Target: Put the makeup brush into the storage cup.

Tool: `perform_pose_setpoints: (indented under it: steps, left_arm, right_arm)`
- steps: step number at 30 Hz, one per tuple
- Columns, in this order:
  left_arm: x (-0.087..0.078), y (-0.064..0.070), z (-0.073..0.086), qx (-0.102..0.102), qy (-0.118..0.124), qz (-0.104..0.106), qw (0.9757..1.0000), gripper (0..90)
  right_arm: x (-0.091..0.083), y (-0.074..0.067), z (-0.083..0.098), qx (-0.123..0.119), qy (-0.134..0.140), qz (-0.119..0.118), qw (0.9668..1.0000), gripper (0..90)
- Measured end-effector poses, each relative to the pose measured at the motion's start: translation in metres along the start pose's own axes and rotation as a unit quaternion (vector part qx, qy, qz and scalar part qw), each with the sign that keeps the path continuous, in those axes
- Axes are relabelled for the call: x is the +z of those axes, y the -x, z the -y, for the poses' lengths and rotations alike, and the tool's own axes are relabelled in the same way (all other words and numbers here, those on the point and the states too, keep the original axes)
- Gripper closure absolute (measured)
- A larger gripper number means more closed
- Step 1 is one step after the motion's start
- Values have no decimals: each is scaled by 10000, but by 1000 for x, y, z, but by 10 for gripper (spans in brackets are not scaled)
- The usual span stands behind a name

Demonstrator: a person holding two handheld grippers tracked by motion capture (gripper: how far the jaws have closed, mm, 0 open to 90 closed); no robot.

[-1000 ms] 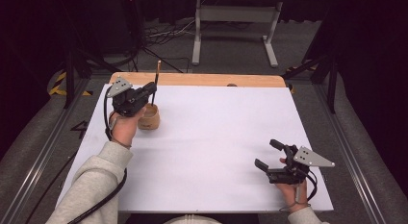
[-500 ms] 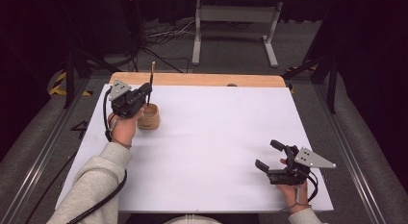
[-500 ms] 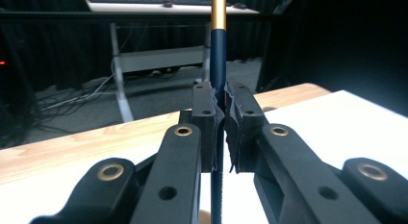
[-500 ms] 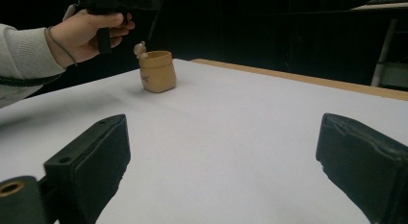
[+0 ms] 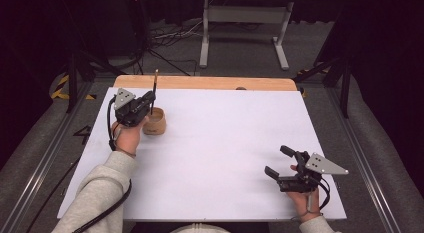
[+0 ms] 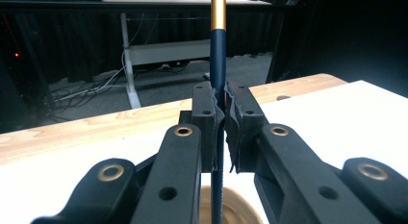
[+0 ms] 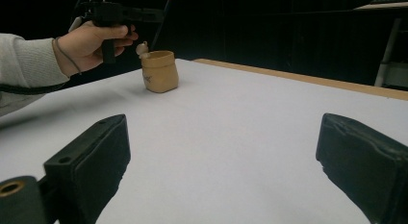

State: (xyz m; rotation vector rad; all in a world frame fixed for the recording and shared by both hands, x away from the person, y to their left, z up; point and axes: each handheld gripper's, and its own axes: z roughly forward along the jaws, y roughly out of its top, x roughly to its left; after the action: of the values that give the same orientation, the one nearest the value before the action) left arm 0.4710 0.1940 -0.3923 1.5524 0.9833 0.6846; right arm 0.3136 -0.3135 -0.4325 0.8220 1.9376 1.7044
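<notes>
The left tongs [image 5: 150,99] clamp a dark, gold-banded brush [image 6: 217,51] upright, its lower end inside the tan cup [image 5: 154,121] on the white worktop [image 5: 225,143]. Well apart from the cup, the right tongs [image 5: 280,162] gape wide, empty.

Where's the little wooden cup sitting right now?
In the high view the wooden cup stands on the white sheet near its far left corner, directly beside the left gripper, which holds a dark pen upright over it.
</notes>
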Motion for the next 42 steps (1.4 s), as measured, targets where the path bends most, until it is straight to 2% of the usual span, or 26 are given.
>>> perform_pose_setpoints:
  steps: [21, 42]
  left_arm:
    - [-2, 5, 24, -176, -170, -32, 9997, 831]
    - [0, 9, 41, -122, -288, -26, 9995, 831]
  right_arm:
    - [1, -1, -1, -21, -1, -59, 10000, 51]
    - [3, -1, -1, -23, -10, -87, 10000, 51]
